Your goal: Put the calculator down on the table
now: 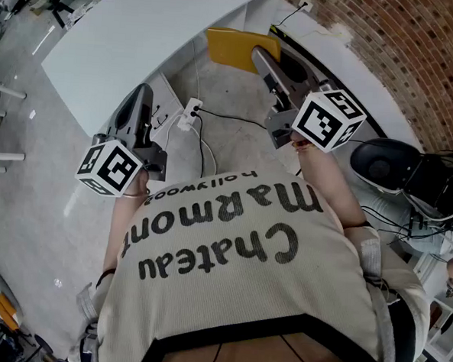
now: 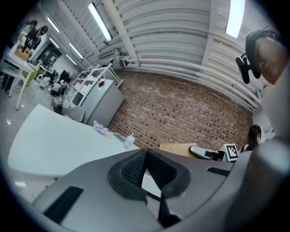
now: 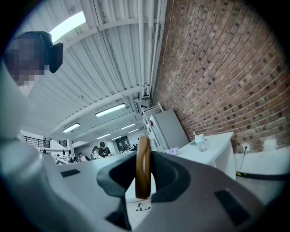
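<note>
Yellow calculator is being gripped edge-on between the 2 jaws of right gripper, at 12 o'clock, just beside white table edge. Left gripper, at 10 o'clock, is being held closed, empty.

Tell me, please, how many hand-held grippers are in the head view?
2: left hand-held gripper at left, empty; right hand-held gripper upper centre, holding the yellow calculator.
</note>
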{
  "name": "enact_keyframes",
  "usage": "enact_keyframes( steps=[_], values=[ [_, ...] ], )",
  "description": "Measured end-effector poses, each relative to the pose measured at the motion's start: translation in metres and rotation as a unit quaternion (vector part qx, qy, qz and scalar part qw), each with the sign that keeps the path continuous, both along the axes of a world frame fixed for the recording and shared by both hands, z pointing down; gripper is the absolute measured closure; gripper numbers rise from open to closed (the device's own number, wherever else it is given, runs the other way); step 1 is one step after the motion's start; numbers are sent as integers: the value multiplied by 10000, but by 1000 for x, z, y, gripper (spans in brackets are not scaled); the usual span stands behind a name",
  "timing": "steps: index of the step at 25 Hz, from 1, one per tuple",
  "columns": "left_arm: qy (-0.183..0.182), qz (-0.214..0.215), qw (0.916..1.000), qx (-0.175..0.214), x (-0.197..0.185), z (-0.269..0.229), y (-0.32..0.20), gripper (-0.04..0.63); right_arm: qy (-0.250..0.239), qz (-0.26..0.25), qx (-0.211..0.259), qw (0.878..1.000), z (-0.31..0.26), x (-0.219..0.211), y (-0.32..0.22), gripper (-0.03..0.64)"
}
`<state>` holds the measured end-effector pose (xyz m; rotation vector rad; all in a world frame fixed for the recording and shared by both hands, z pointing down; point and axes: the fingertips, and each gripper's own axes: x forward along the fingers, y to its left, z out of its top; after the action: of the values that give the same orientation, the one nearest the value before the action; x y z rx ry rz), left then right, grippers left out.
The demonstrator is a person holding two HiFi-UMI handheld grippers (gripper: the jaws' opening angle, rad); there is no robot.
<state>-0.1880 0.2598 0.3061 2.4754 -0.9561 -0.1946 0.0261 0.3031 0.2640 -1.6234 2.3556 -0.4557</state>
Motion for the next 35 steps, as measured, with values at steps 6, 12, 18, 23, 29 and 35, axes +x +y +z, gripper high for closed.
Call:
enact_keyframes(
  steps=[6, 12, 18, 23, 29, 35],
  values=[
    [-86, -49, 9999, -140, 2, 29, -5, 594, -412, 79, -39, 9991, 26, 17, -4, 528],
    [-344, -24, 9987, -380, 12, 50, -8, 594, -863, 283, -365, 9952, 55, 41, -8, 528],
    [-535, 251, 9971, -482, 47, 68, -49, 595, -843, 600, -505, 9933, 70, 78, -33, 528],
    [-560, 470, 9966, -377, 85, 61, -100, 595, -845, 885, -591, 9907, 67, 118, -70, 528],
    [-420, 525, 9973, -298, 123, 47, -183, 595, -707, 986, -573, 9910, 54, 150, -136, 528],
    [-319, 680, 9971, -136, 160, 24, -256, 595, -572, 1003, -466, 9922, 31, 173, -205, 528]
  ],
)
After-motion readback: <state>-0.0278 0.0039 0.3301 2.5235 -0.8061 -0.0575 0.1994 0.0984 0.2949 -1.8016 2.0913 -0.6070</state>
